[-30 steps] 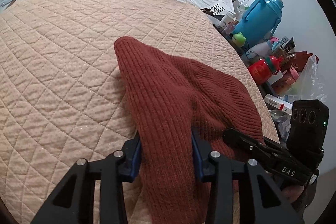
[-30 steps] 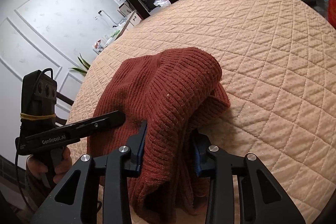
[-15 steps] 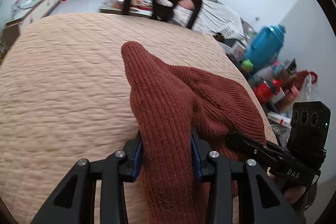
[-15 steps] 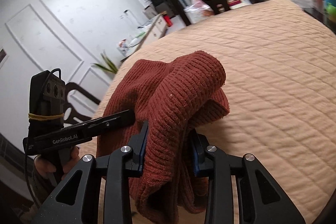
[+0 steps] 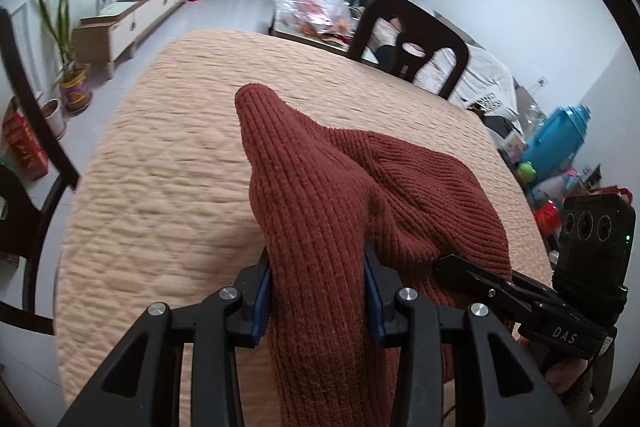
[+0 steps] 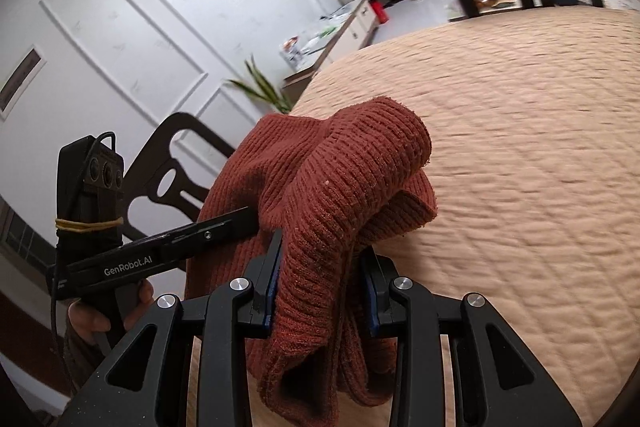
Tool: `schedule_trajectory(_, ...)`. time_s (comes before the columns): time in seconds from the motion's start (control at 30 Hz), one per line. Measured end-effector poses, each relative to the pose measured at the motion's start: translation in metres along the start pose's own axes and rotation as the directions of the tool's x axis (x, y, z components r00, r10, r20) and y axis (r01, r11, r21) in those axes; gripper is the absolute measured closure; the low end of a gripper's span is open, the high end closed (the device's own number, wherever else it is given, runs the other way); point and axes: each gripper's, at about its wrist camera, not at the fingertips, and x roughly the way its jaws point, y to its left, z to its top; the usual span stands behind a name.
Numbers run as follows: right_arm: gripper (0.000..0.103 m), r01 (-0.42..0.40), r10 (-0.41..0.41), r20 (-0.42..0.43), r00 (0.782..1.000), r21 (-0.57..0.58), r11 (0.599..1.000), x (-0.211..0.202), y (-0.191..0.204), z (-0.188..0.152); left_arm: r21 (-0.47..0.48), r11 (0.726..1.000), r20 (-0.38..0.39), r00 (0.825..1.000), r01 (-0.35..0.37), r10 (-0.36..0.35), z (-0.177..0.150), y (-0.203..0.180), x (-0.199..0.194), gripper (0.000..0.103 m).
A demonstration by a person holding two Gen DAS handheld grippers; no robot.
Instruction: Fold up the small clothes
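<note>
knit: [image 5: 320, 195] a rust-red ribbed piece, soft and floppy, light by the look of how it sags; thick enough to bunch up between the pads, and not slippery.
where it is: lifted off the surface [image 5: 168, 155], hanging between the two tools at the near edge, one peak sticking up toward the far side.
where to hold: i'd say at the edges or corners, a single layer if possible, so the fold lies flat; a fat bunch will spring back.
left tool: [image 5: 318, 291] jaws partly apart, clamped on a thick fold of the knit.
right tool: [image 6: 322, 287] jaws partly apart too, clamped on another bunch, with loose layers drooping below them.
risk: the drooping part could drag and rumple when laid down.
</note>
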Motion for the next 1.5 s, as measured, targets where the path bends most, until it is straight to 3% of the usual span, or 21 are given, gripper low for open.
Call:
schedule_trajectory(0.27,0.07,0.025,-0.027,-0.081,0.996,-0.023,0.999,0.05,0.01,-0.01,-0.014,0.998,-0.033,0.998,-0.058,0.057,-0.009,0.044,0.017,0.06)
schedule_trajectory(0.43,0.065,0.121,-0.127,-0.084,0.988,-0.078,0.99,0.058,0.016,-0.018,0.02,0.996,-0.019,0.996,-0.09,0.091,-0.017,0.051,0.017,0.044)
schedule_trajectory(0.5,0.063,0.16,-0.168,-0.071,0.983,-0.112,0.981,0.056,0.02,-0.02,0.031,0.993,-0.002,0.993,-0.116,0.116,-0.018,0.053,0.014,0.031)
schedule_trajectory(0.63,0.054,0.254,-0.264,-0.033,0.964,-0.188,0.949,0.048,0.035,-0.028,0.042,0.989,0.035,0.989,-0.143,0.141,-0.027,0.053,0.001,0.023)
schedule_trajectory(0.7,0.049,0.3,-0.308,-0.004,0.951,-0.214,0.93,0.044,0.044,-0.032,0.058,0.986,0.063,0.987,-0.155,0.151,-0.036,0.05,-0.008,0.013)
schedule_trajectory(0.8,0.045,0.354,-0.35,0.065,0.935,-0.251,0.901,0.031,0.062,-0.045,0.106,0.974,0.129,0.974,-0.202,0.188,-0.056,0.04,-0.026,0.012)
schedule_trajectory(0.9,0.038,0.404,-0.387,0.118,0.915,-0.267,0.875,0.016,0.079,-0.063,0.088,0.968,0.135,0.965,-0.237,0.224,-0.078,0.036,-0.036,0.011)
schedule_trajectory(1.0,0.037,0.46,-0.445,0.117,0.888,-0.247,0.853,0.005,0.086,-0.082,0.142,0.935,0.157,0.94,-0.326,0.304,-0.105,0.024,-0.041,0.01)
schedule_trajectory(1.13,0.037,0.519,-0.506,0.118,0.854,-0.252,0.817,-0.002,0.09,-0.109,0.117,0.922,0.153,0.924,-0.37,0.351,-0.131,0.019,-0.044,0.01)
schedule_trajectory(1.43,0.037,0.569,-0.567,0.091,0.819,-0.263,0.779,-0.002,0.094,-0.139,0.127,0.913,0.116,0.92,-0.388,0.375,-0.157,0.009,-0.035,0.01)
schedule_trajectory(1.5,0.037,0.601,-0.596,0.106,0.796,-0.252,0.758,-0.002,0.093,-0.14,0.131,0.911,0.113,0.919,-0.39,0.377,-0.159,0.008,-0.033,0.01)
